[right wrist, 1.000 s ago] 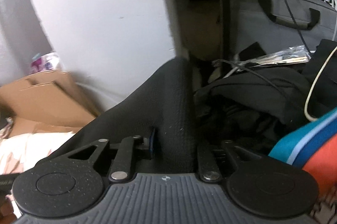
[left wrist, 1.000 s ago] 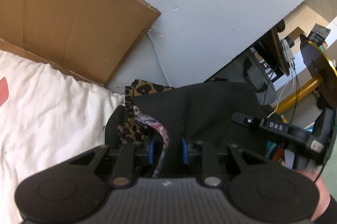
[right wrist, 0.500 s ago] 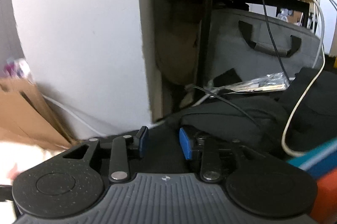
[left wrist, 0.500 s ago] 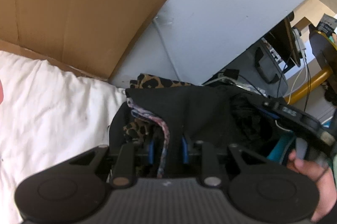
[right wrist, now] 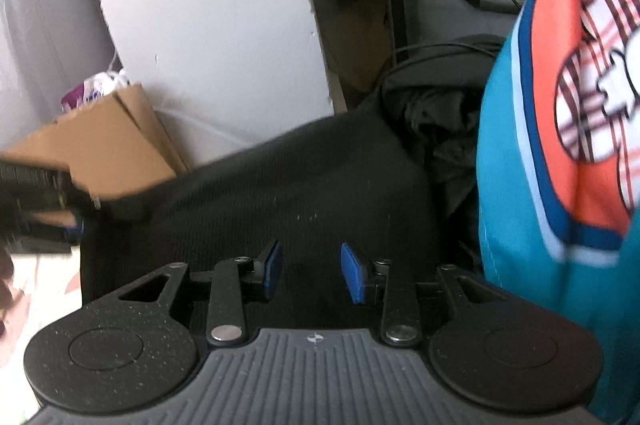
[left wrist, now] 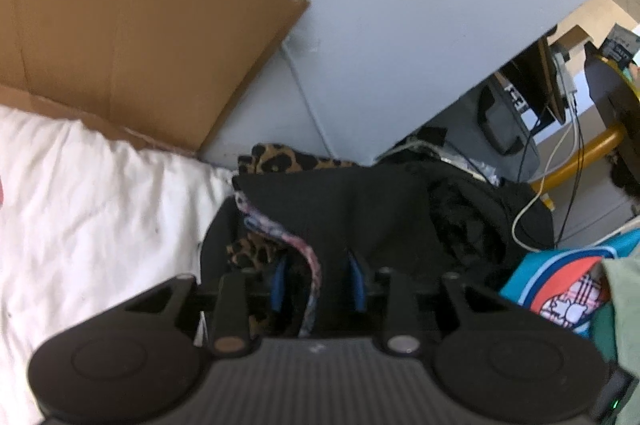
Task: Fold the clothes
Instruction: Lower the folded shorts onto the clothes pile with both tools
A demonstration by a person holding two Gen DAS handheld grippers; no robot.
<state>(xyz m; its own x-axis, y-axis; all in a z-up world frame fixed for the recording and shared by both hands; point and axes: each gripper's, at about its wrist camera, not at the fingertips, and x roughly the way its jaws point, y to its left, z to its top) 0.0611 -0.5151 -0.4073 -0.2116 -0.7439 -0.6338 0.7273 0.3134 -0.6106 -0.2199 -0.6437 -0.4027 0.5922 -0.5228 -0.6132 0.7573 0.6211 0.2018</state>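
A black garment (left wrist: 360,209) lies folded over a leopard-print piece (left wrist: 280,157) at the edge of the white bedding (left wrist: 100,205). My left gripper (left wrist: 316,283) sits low over its near edge, jaws opening. A pink patterned hem (left wrist: 310,261) and black fabric lie loosely between the pads. In the right wrist view the same black garment (right wrist: 280,193) spreads under my right gripper (right wrist: 310,273), which is open with nothing pinched. The left gripper's fingers (right wrist: 40,181) show at that view's left edge, at the garment's corner.
A cardboard box (left wrist: 140,25) leans on the white wall panel (left wrist: 400,25) behind the bedding. A dark clothes heap (left wrist: 472,217) with a white cable (left wrist: 528,209) lies to the right. A teal and orange cartoon garment (right wrist: 560,145) crowds the right gripper's right side.
The right gripper let go of the black garment, opened, and dropped toward it beside the teal garment. It has left the left wrist view. The left gripper's jaws widened slightly.
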